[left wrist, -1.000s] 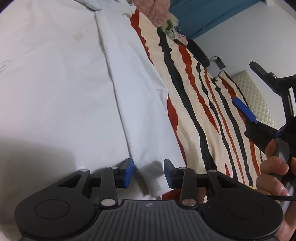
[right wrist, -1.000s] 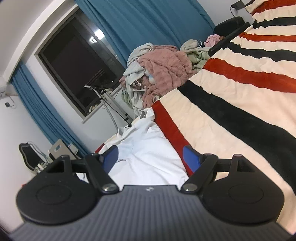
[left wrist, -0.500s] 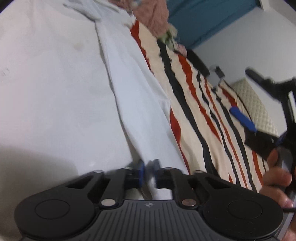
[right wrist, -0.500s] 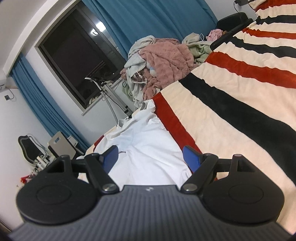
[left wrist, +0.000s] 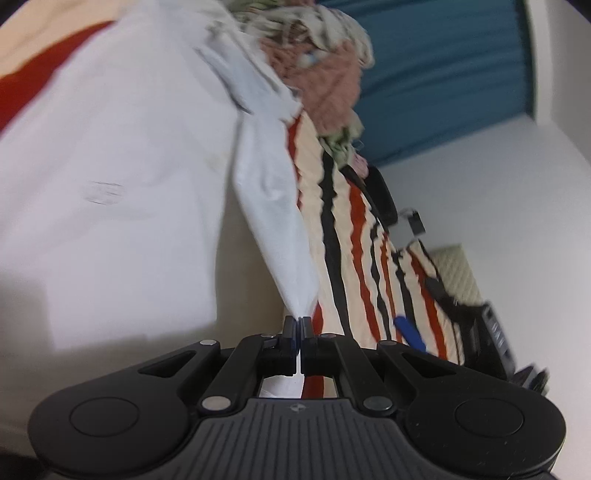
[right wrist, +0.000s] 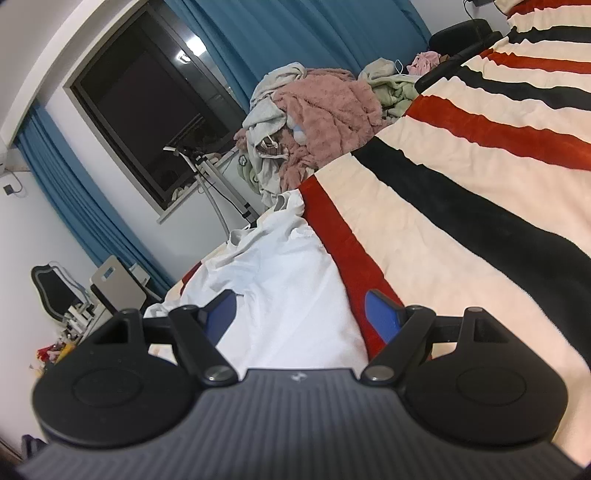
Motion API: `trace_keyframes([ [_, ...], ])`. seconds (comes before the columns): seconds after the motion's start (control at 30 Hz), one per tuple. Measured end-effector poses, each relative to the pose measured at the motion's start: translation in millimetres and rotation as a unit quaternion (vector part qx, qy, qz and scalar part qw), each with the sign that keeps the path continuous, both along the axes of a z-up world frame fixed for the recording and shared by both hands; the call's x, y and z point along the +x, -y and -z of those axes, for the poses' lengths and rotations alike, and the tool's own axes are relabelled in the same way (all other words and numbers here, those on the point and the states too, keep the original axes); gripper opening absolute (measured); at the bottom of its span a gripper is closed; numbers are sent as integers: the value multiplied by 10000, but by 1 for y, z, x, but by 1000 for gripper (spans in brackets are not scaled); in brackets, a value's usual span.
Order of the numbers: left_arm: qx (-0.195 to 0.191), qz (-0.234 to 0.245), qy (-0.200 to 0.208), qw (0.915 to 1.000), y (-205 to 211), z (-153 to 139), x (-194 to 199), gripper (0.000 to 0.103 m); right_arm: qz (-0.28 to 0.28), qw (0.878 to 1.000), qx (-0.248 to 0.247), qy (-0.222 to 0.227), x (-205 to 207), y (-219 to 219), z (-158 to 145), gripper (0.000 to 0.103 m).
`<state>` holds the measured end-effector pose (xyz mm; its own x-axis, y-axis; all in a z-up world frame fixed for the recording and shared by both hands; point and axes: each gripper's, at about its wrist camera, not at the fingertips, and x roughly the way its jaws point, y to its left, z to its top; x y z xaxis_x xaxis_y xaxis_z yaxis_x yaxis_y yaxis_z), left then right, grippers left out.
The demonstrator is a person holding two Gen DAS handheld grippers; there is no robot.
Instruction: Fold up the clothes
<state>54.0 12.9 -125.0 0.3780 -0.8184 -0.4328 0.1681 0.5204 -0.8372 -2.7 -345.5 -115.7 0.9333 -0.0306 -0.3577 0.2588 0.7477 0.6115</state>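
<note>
A white shirt (left wrist: 110,177) lies spread on a striped bed cover (left wrist: 354,236). My left gripper (left wrist: 298,325) is shut on the corner of the shirt's folded edge and lifts it, so the cloth (left wrist: 280,229) rises in a taut strip. In the right wrist view the same white shirt (right wrist: 288,288) lies on the striped cover (right wrist: 461,206). My right gripper (right wrist: 303,314) is open and empty, low over the shirt's near end. The right gripper also shows in the left wrist view (left wrist: 410,332), at the right.
A heap of pink, cream and green clothes (right wrist: 317,118) sits at the far end of the bed. Blue curtains (right wrist: 295,33) and a dark window (right wrist: 147,110) stand behind. A desk with chairs (right wrist: 92,291) is at the left.
My left gripper closed from open onto the shirt's corner and raised it. The left view tilted up toward the clothes heap. My right gripper stayed open and barely moved.
</note>
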Motion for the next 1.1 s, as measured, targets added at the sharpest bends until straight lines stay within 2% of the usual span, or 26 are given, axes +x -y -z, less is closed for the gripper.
trace_keyframes([
  [0.13,219,-309,-193,9991,-17,3,7,1,35,10000,-83,-32,-1,-1,-1,79],
  [0.33,707,-421,-357,9960,-14,12,14,2,-46,9999,-85,-116,1,-3,1,79],
  [0.47,875,-196,-482,9948,-5,17,17,12,-94,9998,-93,-155,2,-4,2,79],
  [0.57,1009,55,-430,9940,8,17,16,23,-114,9997,-94,-177,3,-5,2,79],
  [0.6,1054,149,-386,9936,13,16,15,24,-118,9997,-94,-183,3,-5,2,79],
  [0.67,1141,330,-271,9925,22,14,11,24,-133,9997,-105,-196,3,-6,2,79],
  [0.77,1348,464,-30,9898,27,10,-5,5,-178,9993,-222,-227,4,-10,1,79],
  [0.8,1411,516,48,9886,28,8,-11,3,-191,9992,-275,-237,5,-11,1,79],
  [0.97,1997,744,463,9759,46,4,-39,2,-275,9976,-591,-236,6,-21,-4,79],
  [1.1,2241,933,720,9674,53,-4,-59,4,-303,9962,-785,-206,5,-26,-7,79],
])
